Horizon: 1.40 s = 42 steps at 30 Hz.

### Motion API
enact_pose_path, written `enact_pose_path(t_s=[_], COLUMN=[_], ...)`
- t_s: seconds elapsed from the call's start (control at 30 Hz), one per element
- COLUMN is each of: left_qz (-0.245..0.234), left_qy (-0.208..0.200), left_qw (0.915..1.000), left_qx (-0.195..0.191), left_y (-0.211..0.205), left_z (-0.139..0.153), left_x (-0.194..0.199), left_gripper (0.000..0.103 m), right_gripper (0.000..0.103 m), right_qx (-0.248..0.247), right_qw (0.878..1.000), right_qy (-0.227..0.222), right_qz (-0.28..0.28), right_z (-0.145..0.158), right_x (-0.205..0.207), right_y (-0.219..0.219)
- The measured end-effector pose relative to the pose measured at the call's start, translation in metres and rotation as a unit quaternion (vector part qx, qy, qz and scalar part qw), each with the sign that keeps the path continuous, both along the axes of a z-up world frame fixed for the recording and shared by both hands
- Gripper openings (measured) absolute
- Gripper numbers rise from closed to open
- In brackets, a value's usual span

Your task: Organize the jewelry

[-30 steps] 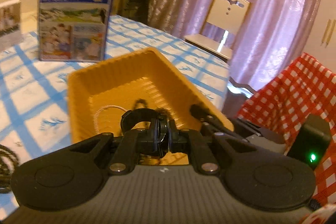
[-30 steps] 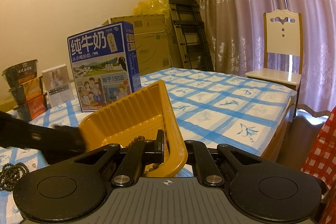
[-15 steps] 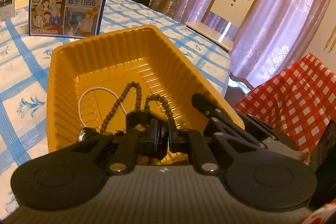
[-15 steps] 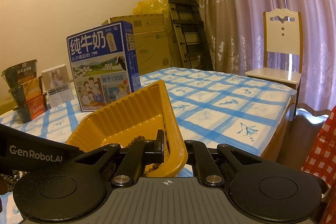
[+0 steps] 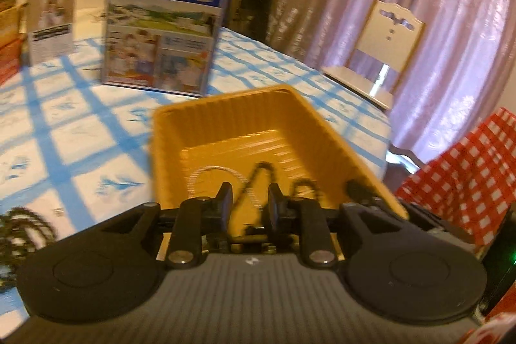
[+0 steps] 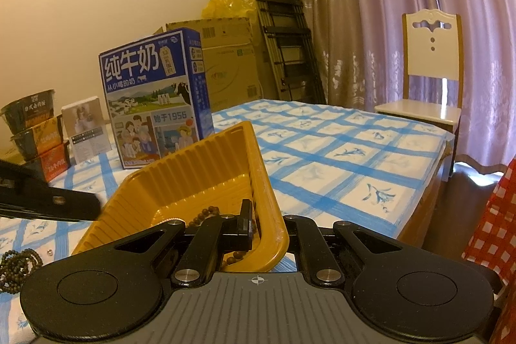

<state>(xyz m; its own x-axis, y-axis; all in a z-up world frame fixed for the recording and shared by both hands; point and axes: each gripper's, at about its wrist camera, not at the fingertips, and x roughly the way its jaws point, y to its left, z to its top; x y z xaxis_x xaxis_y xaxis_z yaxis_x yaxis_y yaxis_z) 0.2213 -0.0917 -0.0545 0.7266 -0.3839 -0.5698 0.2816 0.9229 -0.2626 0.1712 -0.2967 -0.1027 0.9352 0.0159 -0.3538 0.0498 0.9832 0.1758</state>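
Two strands, beads (image 5: 258, 179) and pearls (image 5: 206, 173), lie in the tray (image 5: 225, 115) just ahead of your left claw (image 5: 248, 208), which gapes empty. Your right claw (image 6: 267, 221) pinches the tray's wall. Next, swing left toward the bracelet (image 6: 19, 263) on the cloth.

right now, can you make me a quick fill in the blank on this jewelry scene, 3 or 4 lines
1. The left gripper is ____, with nothing between its fingers.
2. The right gripper is shut on the rim of the ____ tray.
3. The brown bead strand and the white bead loop lie ____ the tray.
4. Another dark bead strand lies on the ____ tablecloth.

Missing words: open; yellow; inside; blue-and-white
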Motion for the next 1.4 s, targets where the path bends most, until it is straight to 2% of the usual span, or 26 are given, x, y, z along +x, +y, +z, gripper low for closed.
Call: enact_pose_path(t_s=[0.17, 0.4, 0.6, 0.77, 1.13, 1.4], left_qz=[0.04, 0.088, 0.097, 0.089, 0.081, 0.068], left_qy=[-0.002, 0.022, 0.047, 0.045, 0.021, 0.024], left_qw=[0.9986, 0.9927, 0.989, 0.9872, 0.9831, 0.9796], left_qx=[0.034, 0.08, 0.101, 0.124, 0.163, 0.188], left_y=[0.034, 0.078, 0.096, 0.095, 0.105, 0.108], left_z=[-0.001, -0.021, -0.043, -0.053, -0.063, -0.077], left_x=[-0.007, -0.02, -0.034, -0.038, 0.001, 0.04], left_gripper=[0.026, 0.027, 0.027, 0.027, 0.027, 0.027], right_gripper=[0.007, 0.007, 0.007, 0.007, 0.007, 0.007], right_qx=[-0.001, -0.001, -0.001, -0.002, -0.003, -0.006], right_qw=[1.0, 1.0, 1.0, 1.0, 1.0, 1.0], right_qy=[-0.001, 0.0, 0.0, 0.0, 0.0, 0.0], right_qz=[0.0, -0.002, -0.002, -0.003, -0.004, -0.005], right_z=[0.0, 0.0, 0.0, 0.0, 0.0, -0.001], right_x=[0.0, 0.0, 0.0, 0.0, 0.001, 0.001], right_y=[-0.001, -0.001, -0.001, -0.001, -0.004, -0.007])
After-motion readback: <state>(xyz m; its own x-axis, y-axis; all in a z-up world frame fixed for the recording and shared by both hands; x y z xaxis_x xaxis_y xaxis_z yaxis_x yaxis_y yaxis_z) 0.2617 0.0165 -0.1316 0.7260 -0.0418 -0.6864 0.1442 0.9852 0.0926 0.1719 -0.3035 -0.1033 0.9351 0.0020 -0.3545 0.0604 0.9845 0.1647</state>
